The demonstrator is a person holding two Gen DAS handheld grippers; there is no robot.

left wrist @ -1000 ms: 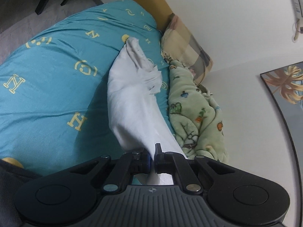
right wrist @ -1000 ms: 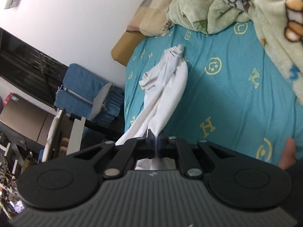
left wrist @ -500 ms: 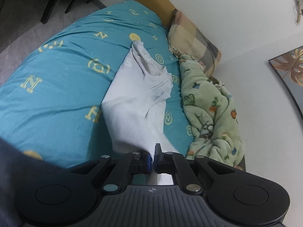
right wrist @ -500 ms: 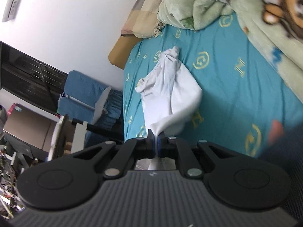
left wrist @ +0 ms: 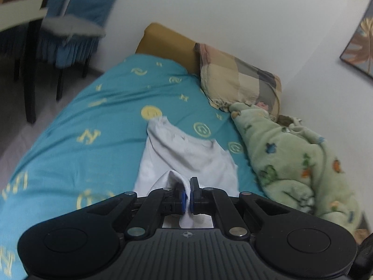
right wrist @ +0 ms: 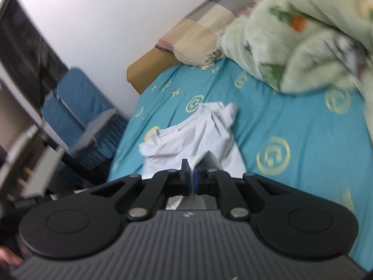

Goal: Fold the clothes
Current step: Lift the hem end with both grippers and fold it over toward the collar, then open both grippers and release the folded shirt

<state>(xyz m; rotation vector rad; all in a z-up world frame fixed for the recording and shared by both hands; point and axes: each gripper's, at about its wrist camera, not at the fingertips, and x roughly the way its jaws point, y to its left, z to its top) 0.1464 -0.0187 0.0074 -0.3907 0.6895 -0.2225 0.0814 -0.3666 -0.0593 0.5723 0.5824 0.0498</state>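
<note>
A white garment (left wrist: pixel 186 154) lies spread on the teal bed sheet (left wrist: pixel 93 107), its collar end pointing toward the headboard. My left gripper (left wrist: pixel 188 186) is shut on a bunched fold of its near edge, and cloth hangs down between the pads. In the right wrist view the same white garment (right wrist: pixel 198 135) shows its neckline and a crumpled sleeve. My right gripper (right wrist: pixel 190 171) is shut on another part of the near edge. Both views are blurred by motion.
A pale green printed blanket (left wrist: pixel 291 163) is heaped along the bed's right side, beside a checked pillow (left wrist: pixel 240 81) and a mustard headboard (left wrist: pixel 167 39). A blue-covered chair (right wrist: pixel 77 107) and a table stand off the bed's left edge. A framed picture (left wrist: pixel 359 46) hangs on the wall.
Both grippers swept across and down toward the bed with the garment held. The garment went from a long hanging strip to lying wider on the sheet. Both views rolled closer to level.
</note>
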